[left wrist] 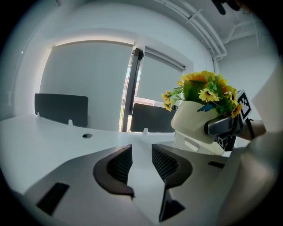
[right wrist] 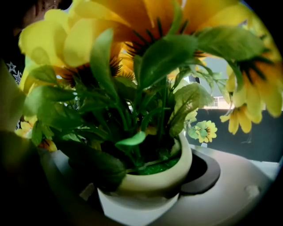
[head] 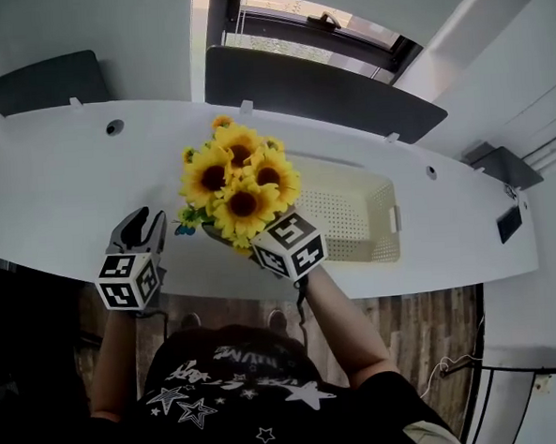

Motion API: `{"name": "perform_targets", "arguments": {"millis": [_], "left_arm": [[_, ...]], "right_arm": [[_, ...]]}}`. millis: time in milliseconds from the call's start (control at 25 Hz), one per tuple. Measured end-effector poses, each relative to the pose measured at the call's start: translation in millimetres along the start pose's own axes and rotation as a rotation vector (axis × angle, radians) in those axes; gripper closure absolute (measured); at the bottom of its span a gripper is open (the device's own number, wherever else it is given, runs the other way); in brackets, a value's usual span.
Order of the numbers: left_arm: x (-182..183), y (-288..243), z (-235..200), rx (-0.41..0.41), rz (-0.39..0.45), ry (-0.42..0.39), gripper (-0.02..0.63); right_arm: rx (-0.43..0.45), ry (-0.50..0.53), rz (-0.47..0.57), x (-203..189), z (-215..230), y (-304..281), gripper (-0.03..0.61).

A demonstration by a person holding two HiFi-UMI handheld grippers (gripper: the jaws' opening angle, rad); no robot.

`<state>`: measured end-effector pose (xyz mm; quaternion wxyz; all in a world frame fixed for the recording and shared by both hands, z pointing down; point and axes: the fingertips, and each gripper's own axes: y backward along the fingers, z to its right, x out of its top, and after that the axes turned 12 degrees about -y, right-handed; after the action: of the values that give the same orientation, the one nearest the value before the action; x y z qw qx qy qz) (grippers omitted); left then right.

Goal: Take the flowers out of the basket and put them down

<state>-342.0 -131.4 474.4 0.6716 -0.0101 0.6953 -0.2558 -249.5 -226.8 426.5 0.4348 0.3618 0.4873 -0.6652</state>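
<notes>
Sunflowers (head: 238, 177) in cream pot (right wrist: 154, 187) | right tool (right wrist: 137, 176): clamped on pot | left tool (left wrist: 141, 163): jaws apart, empty

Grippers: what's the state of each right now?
Left gripper: open, empty.
Right gripper: closed on the sunflower pot.

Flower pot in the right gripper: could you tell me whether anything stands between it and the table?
Nothing visible does: the pot is out of the basket, over bare table. Only the open left gripper hovers beside it.
</notes>
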Motion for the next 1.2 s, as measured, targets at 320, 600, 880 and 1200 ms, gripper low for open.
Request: {"name": "perform_targets", "arguments": {"millis": [320, 600, 880, 1200], "left_arm": [[-13.5, 7.2, -44.7, -0.077, 0.008, -0.008, 0.48], [-33.6, 21.4, -72.9, -0.127, -0.02, -0.033, 0.571], [-51.0, 20.7, -78.4, -0.162, -0.046, -0.036, 0.58], [-62.3, 21.7, -68.7, -0.2, -0.059, -0.034, 0.58]], "right_arm": [[-0.087, -0.022, 0.026, -6.1, -22.9, -46.2, 0.052], [-0.196, -0.087, 0.021, -50.3, -24.9, -81.0, 0.052], [-0.304, -0.113, -0.001, -90.0, -13.0, -96.0, 0.052], [-0.343, -0.176, -0.064, -138.5, -0.3, -111.0, 0.052]]}}
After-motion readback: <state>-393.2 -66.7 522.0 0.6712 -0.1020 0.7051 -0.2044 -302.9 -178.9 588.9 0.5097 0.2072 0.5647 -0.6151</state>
